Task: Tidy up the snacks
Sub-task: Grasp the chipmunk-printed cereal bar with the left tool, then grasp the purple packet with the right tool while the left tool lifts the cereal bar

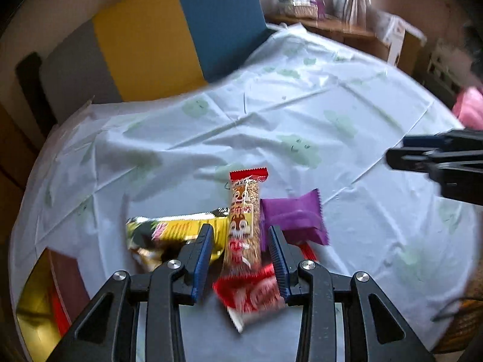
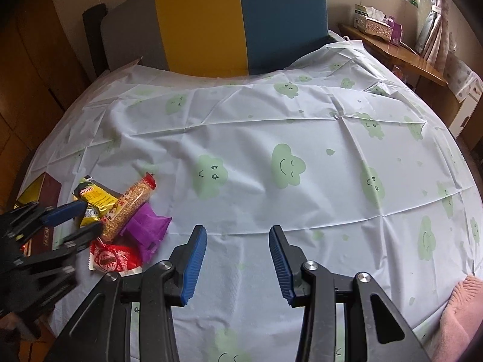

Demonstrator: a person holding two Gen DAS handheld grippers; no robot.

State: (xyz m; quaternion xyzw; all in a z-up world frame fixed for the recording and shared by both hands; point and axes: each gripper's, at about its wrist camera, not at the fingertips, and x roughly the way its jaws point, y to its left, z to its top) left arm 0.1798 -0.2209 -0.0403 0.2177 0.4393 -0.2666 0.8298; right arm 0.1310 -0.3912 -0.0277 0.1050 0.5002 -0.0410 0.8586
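L gripper [image 1: 240,255]: jaws part-spread, blue pads either side of the chipmunk-print cereal bar [image 1: 244,226]. Bar runs lengthwise up the gap; gaps show betw pads and wrapper, so can't call it a pinch. Frame blurred low down.

R gripper [image 2: 238,259]: jaws apart, nothing betw them, only bare tablecloth [image 2: 302,120] below. Touching nothing.

Snack pile, L wrist view: cereal bar on top, yellow packet [image 1: 178,229] to its left, partly behind L pad; purple packet [image 1: 297,215] to its right; red packet [image 1: 256,294] underneath nearest cam, smeared. All bunched, overlapping, on the cloth.

R wrist view, same pile sits far left-low: yellow packet [image 2: 96,197], cereal bar [image 2: 129,203] lying diagonal over it, purple packet [image 2: 148,226] beside, red packet [image 2: 116,259] nearest. L gripper [image 2: 80,220] comes in from left edge, one blue-padded finger over the yellow packet, other finger by the lower end of the bar.

Only in R view: the bar's grainy clear side, cloud-face print sharp, pink fabric [image 2: 462,310] bottom right, tissue box [image 2: 374,22] on wooden shelf. Only in L view: wicker basket [image 1: 468,316] at right edge, R gripper [image 1: 422,154] poking in from right, well apart from pile.

Around: dark red box w/ gold side [image 1: 57,283] at cloth's left edge, near pile. Yellow/blue/grey headboard panel [image 2: 241,21] behind.
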